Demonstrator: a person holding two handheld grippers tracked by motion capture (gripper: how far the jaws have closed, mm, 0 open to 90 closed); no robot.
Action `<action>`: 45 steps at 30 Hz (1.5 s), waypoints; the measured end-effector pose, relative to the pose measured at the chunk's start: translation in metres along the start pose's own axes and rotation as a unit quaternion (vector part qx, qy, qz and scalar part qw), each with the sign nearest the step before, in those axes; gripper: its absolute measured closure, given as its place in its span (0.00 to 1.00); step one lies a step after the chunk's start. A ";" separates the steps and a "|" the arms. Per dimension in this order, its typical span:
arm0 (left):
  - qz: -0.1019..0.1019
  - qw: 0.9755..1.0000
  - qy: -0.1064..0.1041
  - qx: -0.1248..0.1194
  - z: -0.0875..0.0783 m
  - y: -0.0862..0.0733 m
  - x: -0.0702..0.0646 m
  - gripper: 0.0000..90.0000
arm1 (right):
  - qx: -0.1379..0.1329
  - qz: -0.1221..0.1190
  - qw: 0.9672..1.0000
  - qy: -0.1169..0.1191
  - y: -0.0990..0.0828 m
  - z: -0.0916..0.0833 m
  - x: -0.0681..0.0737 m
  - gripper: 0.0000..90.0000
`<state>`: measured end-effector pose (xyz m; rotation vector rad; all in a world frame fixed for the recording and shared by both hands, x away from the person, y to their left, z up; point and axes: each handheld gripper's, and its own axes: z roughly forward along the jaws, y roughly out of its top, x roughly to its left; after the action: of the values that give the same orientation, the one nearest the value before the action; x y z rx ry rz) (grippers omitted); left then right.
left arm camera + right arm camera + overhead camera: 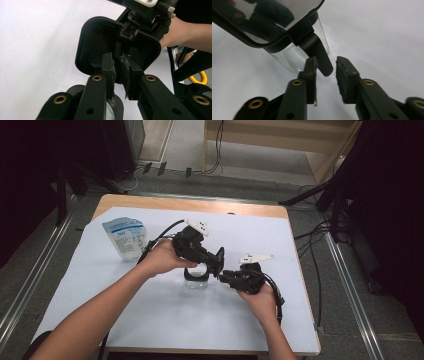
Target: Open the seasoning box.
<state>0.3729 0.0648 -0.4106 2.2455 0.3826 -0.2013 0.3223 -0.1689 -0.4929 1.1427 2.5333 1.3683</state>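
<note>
Jaws of my right gripper (325, 67) are standing apart around the clear glass container's (297, 56) black lid tab (319, 56), while my left gripper (120, 72) is pinching the black hinged lid (97, 42) above it.

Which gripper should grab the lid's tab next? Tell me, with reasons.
Right. The right gripper has its open jaws either side of the tab; the left gripper sits up at the lid rim.
</note>
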 end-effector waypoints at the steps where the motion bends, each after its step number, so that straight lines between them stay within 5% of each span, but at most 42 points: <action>1: -0.003 1.000 0.001 0.000 -0.001 0.000 0.000 0.90 | -0.004 -0.003 1.000 -0.001 0.000 0.000 -0.001 0.77; 14: -0.023 1.000 0.009 0.002 -0.018 -0.003 0.000 0.69 | -0.012 -0.002 1.000 -0.004 -0.004 -0.006 -0.003 0.69; 20: -0.015 1.000 0.012 0.002 -0.026 -0.008 -0.001 0.63 | -0.013 -0.004 1.000 -0.004 -0.004 -0.006 -0.003 0.69; 38: -0.032 0.998 0.034 -0.045 -0.055 -0.041 0.000 0.39 | -0.015 -0.005 1.000 -0.008 -0.001 -0.010 -0.003 0.68; 45: -0.043 0.996 0.054 -0.062 -0.066 -0.058 0.000 0.45 | -0.017 -0.006 1.000 -0.008 0.000 -0.012 -0.004 0.68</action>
<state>0.3541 0.1506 -0.4099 2.1247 0.5369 -0.0985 0.3211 -0.1797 -0.4867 1.1273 2.4909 1.3879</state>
